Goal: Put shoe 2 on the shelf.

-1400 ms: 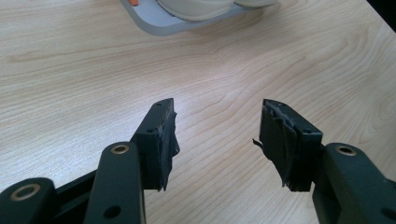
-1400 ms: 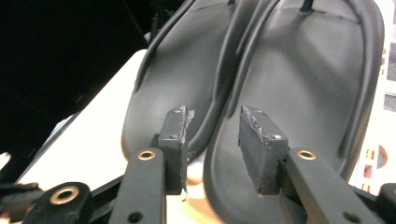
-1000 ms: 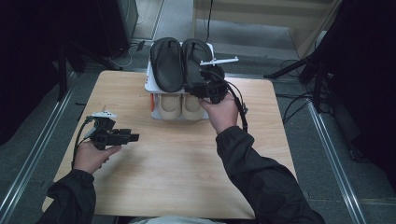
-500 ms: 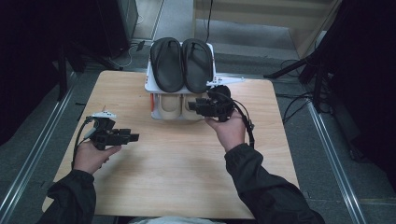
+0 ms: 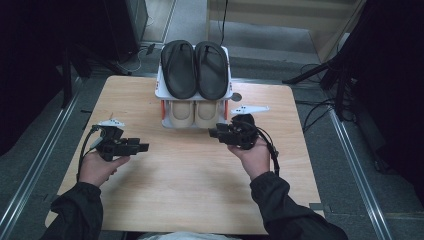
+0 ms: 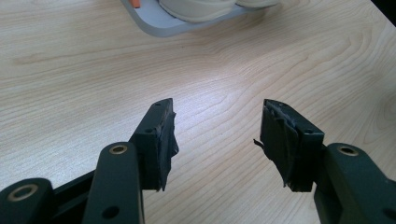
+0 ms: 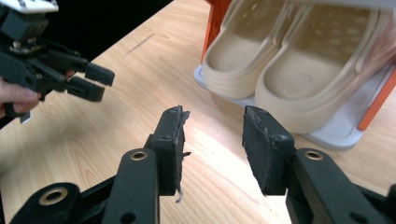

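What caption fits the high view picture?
Two open grippers, left and right, hover over a wooden table before a shoe rack.

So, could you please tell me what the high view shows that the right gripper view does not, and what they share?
High view alone: the pair of black flat sandals lying on the top tier of the white two-tier shoe rack, the right hand, and the grey floor around the table.

Right gripper view alone: a close look along the right gripper, its black jaws apart with nothing between them, and the rack's orange upright.

Both: the pair of cream slippers on the lower tier, the left gripper, the light wooden table.
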A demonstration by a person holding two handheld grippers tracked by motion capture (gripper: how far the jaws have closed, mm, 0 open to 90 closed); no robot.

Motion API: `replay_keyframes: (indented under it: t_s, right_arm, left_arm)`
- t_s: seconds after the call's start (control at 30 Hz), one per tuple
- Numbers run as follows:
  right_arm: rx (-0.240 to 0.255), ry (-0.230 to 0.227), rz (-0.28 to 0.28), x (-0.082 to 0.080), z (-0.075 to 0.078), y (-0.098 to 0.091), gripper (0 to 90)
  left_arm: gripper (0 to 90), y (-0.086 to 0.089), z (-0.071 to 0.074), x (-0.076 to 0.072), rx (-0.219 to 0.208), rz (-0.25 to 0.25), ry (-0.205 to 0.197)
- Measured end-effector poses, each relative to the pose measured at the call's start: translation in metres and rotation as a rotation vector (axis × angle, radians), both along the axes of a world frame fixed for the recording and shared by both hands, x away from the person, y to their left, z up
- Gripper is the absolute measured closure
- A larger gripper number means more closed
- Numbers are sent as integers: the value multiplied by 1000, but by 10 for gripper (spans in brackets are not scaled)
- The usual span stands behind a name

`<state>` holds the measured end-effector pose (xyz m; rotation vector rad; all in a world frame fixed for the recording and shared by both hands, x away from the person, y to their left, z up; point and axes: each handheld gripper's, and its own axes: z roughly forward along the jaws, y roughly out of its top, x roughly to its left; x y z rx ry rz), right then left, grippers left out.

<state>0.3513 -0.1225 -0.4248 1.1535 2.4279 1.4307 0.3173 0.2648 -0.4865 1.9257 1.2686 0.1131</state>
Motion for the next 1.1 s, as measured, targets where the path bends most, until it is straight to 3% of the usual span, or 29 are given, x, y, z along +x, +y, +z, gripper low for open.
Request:
replay_keyframes:
  t_s: [0.2,0.57,1.1]
  right_arm:
    - [11,39,15,-3,-21,-12,597]
    - [18,26,26,-10,-45,-27,579]
    - [-6,2,44,-15,-57,-33,562]
  left_arm:
    - [450,0,0,0,2,-2,1]
    - [444,-2,-1,0,3,-3,2]
    - [426,-4,1,-3,-6,-17,-4]
